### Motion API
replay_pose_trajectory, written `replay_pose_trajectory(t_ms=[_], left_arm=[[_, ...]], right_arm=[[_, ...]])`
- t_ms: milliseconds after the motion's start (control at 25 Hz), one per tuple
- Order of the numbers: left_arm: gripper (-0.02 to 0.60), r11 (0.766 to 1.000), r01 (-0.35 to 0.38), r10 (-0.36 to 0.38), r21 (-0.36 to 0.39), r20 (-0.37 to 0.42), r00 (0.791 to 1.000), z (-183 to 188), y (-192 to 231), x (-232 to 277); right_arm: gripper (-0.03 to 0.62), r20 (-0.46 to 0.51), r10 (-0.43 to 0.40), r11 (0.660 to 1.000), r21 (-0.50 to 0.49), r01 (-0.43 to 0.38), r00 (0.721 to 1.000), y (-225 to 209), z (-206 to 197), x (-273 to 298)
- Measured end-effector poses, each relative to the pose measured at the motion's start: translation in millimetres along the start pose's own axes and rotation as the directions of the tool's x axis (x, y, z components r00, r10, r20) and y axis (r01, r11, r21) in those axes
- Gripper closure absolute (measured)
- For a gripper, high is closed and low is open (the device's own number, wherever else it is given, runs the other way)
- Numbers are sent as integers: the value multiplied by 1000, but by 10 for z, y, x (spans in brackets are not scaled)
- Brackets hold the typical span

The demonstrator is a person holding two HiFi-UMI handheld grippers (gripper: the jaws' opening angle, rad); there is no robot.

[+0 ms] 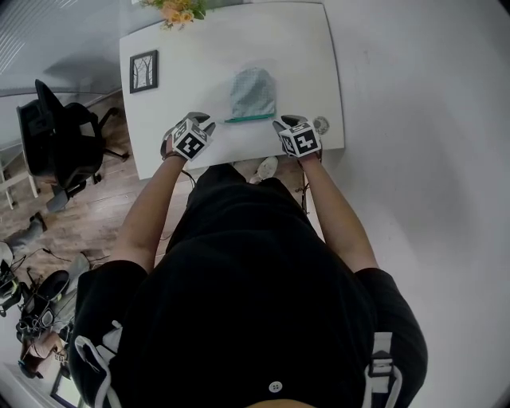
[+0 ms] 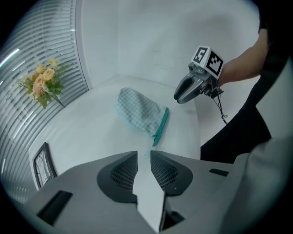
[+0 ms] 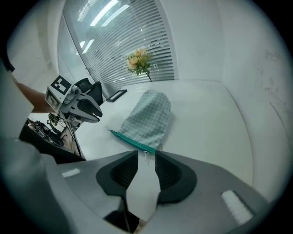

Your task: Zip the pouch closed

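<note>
A pale green checked pouch [image 1: 253, 92] lies flat on the white table [image 1: 307, 48], its teal zipper edge [image 1: 249, 119] facing the person. The left gripper [image 1: 205, 119] hovers just left of the zipper's end, and the right gripper [image 1: 288, 121] just right of the other end. In the left gripper view the pouch [image 2: 137, 109] and zipper [image 2: 161, 125] lie ahead of the left gripper [image 2: 143, 155], whose jaws stand apart with nothing between them. In the right gripper view the right gripper [image 3: 146, 155] is open too, with the zipper's [image 3: 130, 141] small pull just beyond its tips.
A framed picture [image 1: 143, 70] lies at the table's left, with flowers [image 1: 179, 9] at the far edge. A small round object [image 1: 320, 124] sits near the right front corner. A black office chair [image 1: 56, 135] stands on the floor to the left.
</note>
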State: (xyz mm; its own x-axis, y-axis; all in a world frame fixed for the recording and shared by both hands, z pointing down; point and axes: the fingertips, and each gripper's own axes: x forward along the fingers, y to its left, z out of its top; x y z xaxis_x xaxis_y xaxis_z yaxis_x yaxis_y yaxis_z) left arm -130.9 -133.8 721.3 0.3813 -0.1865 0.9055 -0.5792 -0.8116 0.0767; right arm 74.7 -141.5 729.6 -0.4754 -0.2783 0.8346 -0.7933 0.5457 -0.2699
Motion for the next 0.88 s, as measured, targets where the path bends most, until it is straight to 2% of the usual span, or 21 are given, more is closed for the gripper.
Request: replay_pose_trajectory(t_ms=[80, 160, 280, 400, 520, 640, 800, 880], left_arm=[[488, 1000, 7, -4, -22, 109, 994, 156, -15, -161], [488, 999, 10, 1, -51, 217, 976, 310, -34, -344], [488, 994, 33, 8, -104, 375, 927, 558, -90, -630], [489, 988, 58, 25, -144, 517, 855, 840, -119, -960], [504, 983, 75, 50, -167, 640, 767, 1152, -133, -1332], [533, 986, 63, 71, -154, 730, 679, 1436, -188, -1698], [556, 992, 34, 80, -124, 800, 595, 1706, -297, -2066], [569, 993, 26, 80, -114, 825, 559, 1820, -338, -2230]], right_arm=[[461, 64, 23, 1000, -14, -22, 998, 60, 121, -148], [448, 158, 63, 998, -38, -58, 985, 162, 299, -329], [445, 300, 131, 990, -93, -108, 945, 348, 591, -651], [447, 425, 184, 980, -150, -132, 886, 537, 908, -998], [472, 539, 228, 969, -206, -135, 811, 718, 1232, -1374], [504, 622, 256, 960, -253, -119, 740, 883, 1491, -1744], [524, 695, 281, 947, -312, -75, 662, 1079, 1761, -2180], [526, 711, 299, 938, -341, -59, 637, 1176, 1879, -2332]])
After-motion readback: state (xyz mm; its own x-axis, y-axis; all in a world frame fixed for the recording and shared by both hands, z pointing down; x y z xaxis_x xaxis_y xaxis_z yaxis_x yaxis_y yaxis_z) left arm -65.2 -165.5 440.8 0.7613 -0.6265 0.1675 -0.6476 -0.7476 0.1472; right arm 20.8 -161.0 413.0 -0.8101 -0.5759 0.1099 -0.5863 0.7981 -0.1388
